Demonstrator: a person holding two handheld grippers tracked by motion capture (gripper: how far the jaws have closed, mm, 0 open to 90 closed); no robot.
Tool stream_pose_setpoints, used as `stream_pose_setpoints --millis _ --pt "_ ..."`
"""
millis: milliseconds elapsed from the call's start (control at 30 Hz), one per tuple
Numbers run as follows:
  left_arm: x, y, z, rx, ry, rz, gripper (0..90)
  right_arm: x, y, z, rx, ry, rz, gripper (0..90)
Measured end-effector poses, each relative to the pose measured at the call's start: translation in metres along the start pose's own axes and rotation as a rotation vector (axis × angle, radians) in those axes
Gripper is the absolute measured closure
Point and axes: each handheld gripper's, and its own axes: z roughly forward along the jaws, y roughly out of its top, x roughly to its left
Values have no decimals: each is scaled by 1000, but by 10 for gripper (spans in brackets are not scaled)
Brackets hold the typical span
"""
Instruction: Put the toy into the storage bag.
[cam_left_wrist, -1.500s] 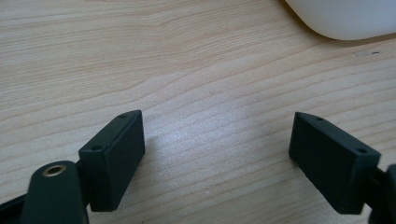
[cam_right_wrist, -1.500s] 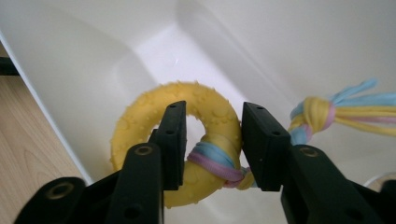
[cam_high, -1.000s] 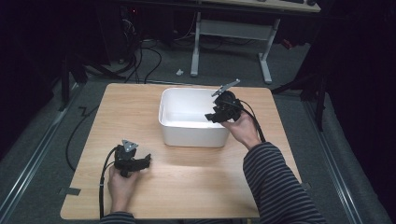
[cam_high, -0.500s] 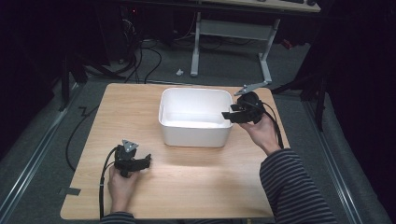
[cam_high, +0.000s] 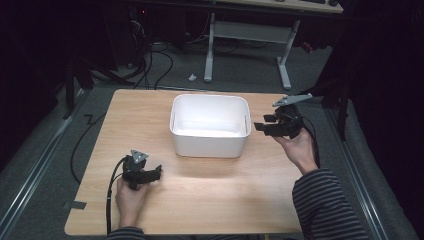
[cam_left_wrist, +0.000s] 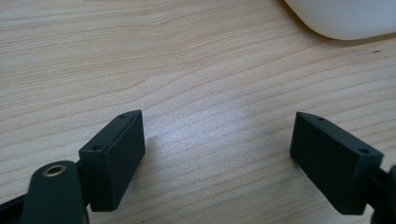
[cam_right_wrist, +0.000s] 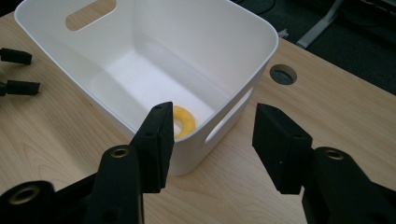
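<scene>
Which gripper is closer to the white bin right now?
Right. The right gripper hangs just off the bin's right side; the left gripper rests on the table, nearer the person, well short of it.

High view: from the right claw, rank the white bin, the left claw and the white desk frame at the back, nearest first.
1. White bin, just left of the right claw.
2. White desk frame, beyond the table, on the floor at the back.
3. Left claw, near the table's front left.

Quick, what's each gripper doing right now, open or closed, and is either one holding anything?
Left gripper: open, holding nothing, low over the table.
Right gripper: open, holding nothing, beside the white bin.
</scene>
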Motion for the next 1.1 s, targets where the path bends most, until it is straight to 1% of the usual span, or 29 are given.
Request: stream_pose_setpoints --millis 167,233,267,433,467,533,600,667,700,767,800,833,900,1000,1067,1100 --pt "0 0 0 0 1 0 183 -4 -11 -12 -31 -4 25 481" --pt "0 0 0 0 1 -1 183 -5 -14 -14 -29 -7 28 481" --pt "0 0 0 0 1 -1 183 -5 -19 -19 -32 -16 29 481" --pt "0 0 0 0 1 0 183 -8 -31 -30 -55 -30 42 489" --pt "0 0 0 0 1 -1 183 -8 -33 -31 -60 -33 39 503" --pt "0 0 0 0 1 -1 183 -8 -36 -33 -63 -34 38 506" --pt "0 0 0 0 1 -1 183 -7 -44 -39 -58 -45 36 506" --pt "0 0 0 0 1 -1 183 -6 -47 -41 -59 -52 34 508" --pt "0 0 0 0 1 -1 183 -6 -49 -43 -70 -46 39 508" --pt "0 0 0 0 1 -1 183 -5 -52 -43 -73 -40 48 508" --pt "0 0 0 0 1 -1 183 -3 -58 -44 -74 -46 52 514" --pt "0 0 0 0 1 -1 183 -3 -61 -44 -81 -53 50 521" --pt "0 0 0 0 1 -1 183 -1 -67 -45 -98 -42 63 524" --pt "0 0 0 0 1 -1 183 2 -77 -45 -112 -42 68 528" --pt "0 0 0 0 1 -1 184 3 -83 -42 -101 -35 76 528" --pt "0 0 0 0 1 -1 184 3 -83 -42 -101 -35 76 528"
